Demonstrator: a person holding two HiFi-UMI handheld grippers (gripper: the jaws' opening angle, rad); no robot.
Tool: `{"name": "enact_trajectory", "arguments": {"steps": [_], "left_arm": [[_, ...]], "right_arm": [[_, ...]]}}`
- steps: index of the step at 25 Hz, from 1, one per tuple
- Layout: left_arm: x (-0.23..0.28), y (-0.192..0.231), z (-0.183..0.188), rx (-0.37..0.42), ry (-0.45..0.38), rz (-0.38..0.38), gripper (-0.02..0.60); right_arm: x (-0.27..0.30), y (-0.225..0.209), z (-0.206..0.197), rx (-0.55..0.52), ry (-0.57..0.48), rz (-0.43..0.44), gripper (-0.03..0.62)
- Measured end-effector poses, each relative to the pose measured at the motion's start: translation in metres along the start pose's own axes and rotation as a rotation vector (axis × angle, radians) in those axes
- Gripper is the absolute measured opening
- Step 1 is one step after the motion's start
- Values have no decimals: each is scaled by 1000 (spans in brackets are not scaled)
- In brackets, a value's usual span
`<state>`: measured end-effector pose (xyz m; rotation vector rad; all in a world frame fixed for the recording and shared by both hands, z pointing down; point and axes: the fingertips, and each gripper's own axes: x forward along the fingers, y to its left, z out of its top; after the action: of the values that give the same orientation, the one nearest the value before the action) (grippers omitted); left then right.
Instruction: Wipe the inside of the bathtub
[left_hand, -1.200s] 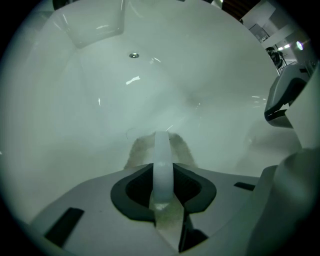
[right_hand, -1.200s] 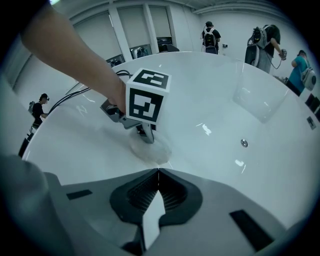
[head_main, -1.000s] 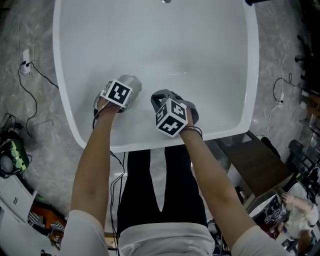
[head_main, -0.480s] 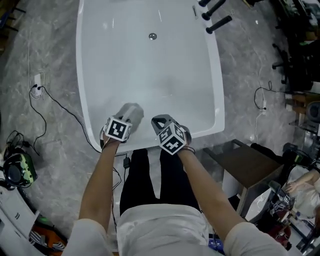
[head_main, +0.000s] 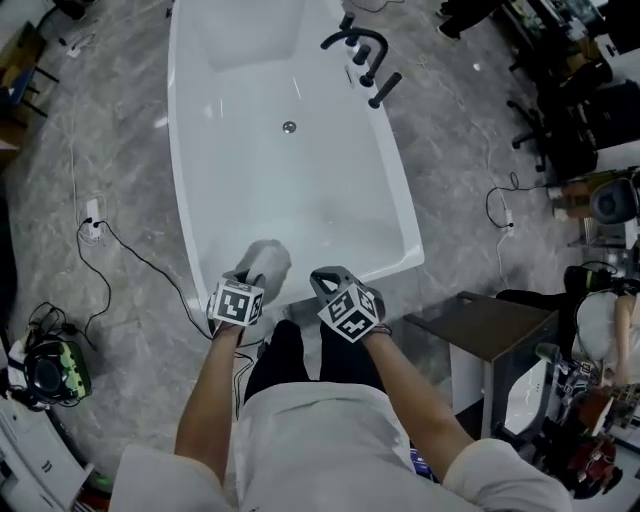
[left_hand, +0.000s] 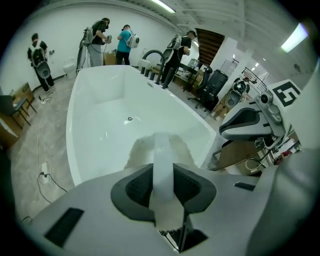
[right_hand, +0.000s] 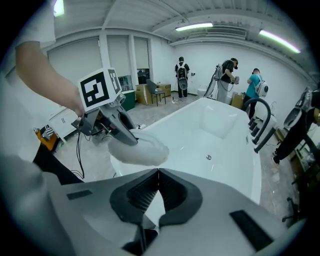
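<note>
Nearest us, the left gripper (head_main: 248, 284) has its jaws closed on a white cloth (head_main: 265, 260). In the left gripper view a strip of the cloth runs up between them, and the bunched remainder lies beyond the tips. We see the cloth over the near end of the bathtub (head_main: 240, 170), close to its rim; we cannot tell whether it touches the surface. Just beside it, the right gripper (head_main: 328, 281) has its jaws pressed together at the tips with nothing between them, and it too is held over the near rim. Beyond both, the white bathtub extends away across a grey marbled floor (head_main: 120, 150). A round drain (head_main: 289, 127) sits midway along the bottom. A black faucet (head_main: 362, 50) stands at the far right rim. In the gripper views, several people (right_hand: 230, 75) stand past the far end of the tub.
</note>
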<state>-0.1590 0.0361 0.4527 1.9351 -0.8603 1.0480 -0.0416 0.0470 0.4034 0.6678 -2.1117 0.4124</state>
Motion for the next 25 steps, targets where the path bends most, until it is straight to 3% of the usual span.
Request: {"name": "enact_trajectory", "arguments": {"steps": [4,9,19,25], "left_arm": [[-31,-20,4,26,-66,2,103],[-63,-55,9,28,-146,7,103],[-122,-105,7,-83,-327,76,103],[-146,-165,-10,-143,-421,117,103]], "right_arm": [[-35,9,15,54,-91,-50,20],[-79,20,24,148,-220,-45,20],[-161,15,4,93,-359,-58,20],[-213,13,-29,94,-429,-56,20]]}}
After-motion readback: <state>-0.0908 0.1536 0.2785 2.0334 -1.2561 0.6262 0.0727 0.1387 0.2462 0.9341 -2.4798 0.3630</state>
